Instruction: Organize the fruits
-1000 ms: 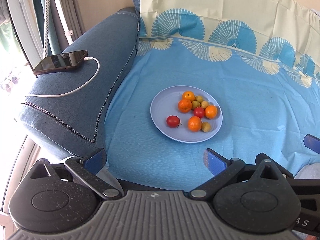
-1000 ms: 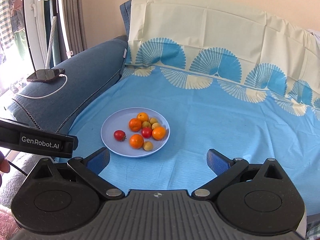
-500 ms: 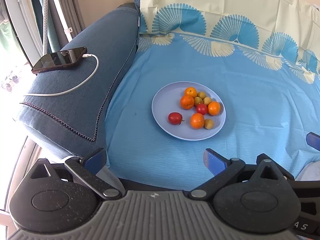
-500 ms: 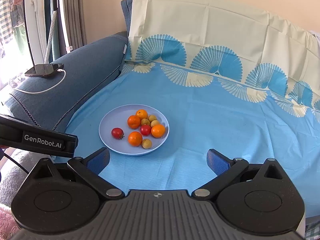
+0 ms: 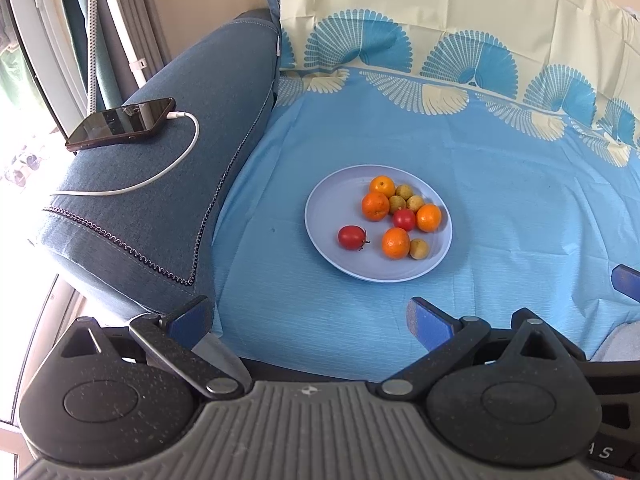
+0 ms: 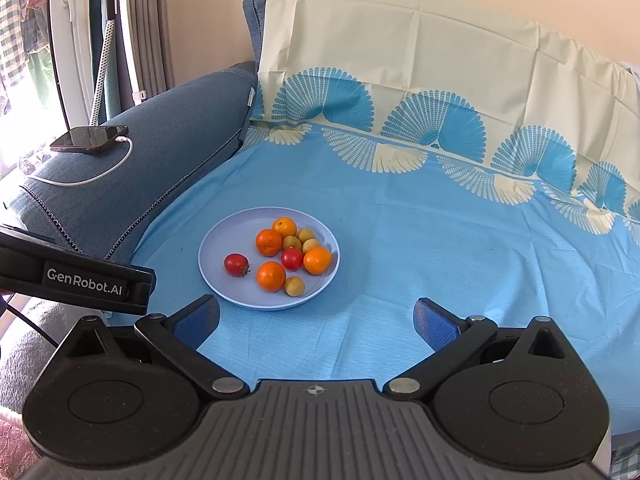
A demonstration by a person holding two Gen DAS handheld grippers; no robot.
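A pale blue plate rests on the blue bedsheet. It holds several oranges, two red tomatoes and several small yellow-green fruits. My left gripper is open, empty, and hovers short of the plate's near edge. My right gripper is open too, just in front of the plate, nothing between its fingers. The left gripper's body shows at the right wrist view's left edge.
A blue sofa arm rises left of the plate, with a phone and its white charging cable on top. A cream and blue patterned cloth drapes the back. A window and curtains stand at far left.
Both grippers have edged forward toward the plate, so it looks a little nearer in each view. Both stay open. The fruit has not moved.
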